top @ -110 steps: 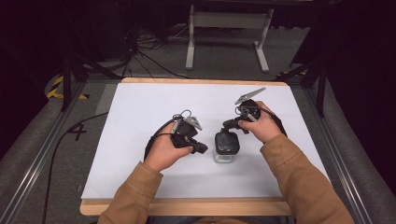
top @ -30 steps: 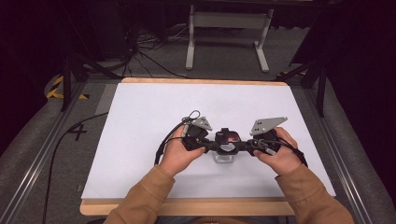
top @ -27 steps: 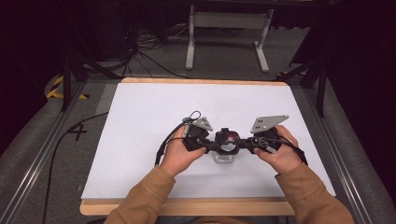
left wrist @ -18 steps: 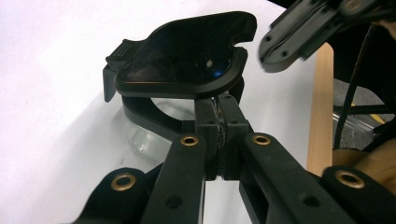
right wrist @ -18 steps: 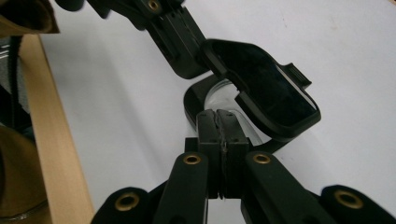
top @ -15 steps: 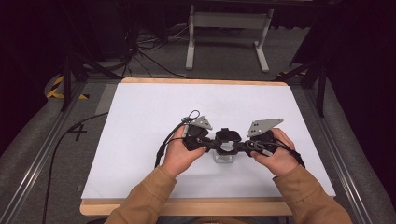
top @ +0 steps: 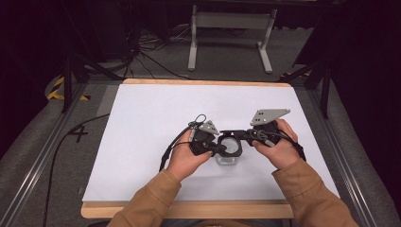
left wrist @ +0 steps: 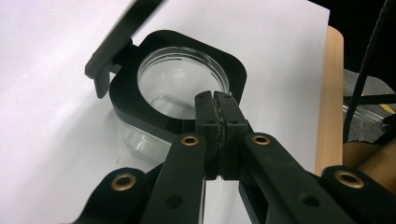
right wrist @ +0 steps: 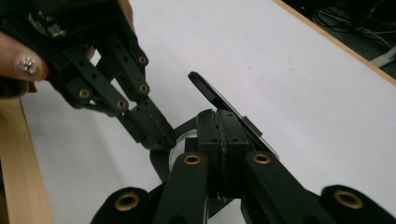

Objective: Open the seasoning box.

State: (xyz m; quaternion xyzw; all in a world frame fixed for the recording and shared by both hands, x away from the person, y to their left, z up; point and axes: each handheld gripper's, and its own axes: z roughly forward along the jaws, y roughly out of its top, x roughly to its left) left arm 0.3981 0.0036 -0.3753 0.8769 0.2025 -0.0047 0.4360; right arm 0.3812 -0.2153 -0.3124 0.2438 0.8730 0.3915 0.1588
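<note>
Looks like a lab or recording studio: white-covered tabletop (top: 142, 142) with wood edge, dark grey carpet floor (top: 42, 142) around it, loose cables (top: 151, 52) and a white metal stand (top: 231, 28) beyond it, black backdrop, yellow-black hazard tape (top: 59, 90) at its left.

A white sheet (top: 156, 123) covers the wooden table (top: 189, 210) (pale edges).

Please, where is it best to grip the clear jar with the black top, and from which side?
Probably the square black collar of the clear jar, pinched at a straight edge from the side: its flat rim gives the jaws purchase, as the left gripper shows. The open flap blocks that side.
</note>
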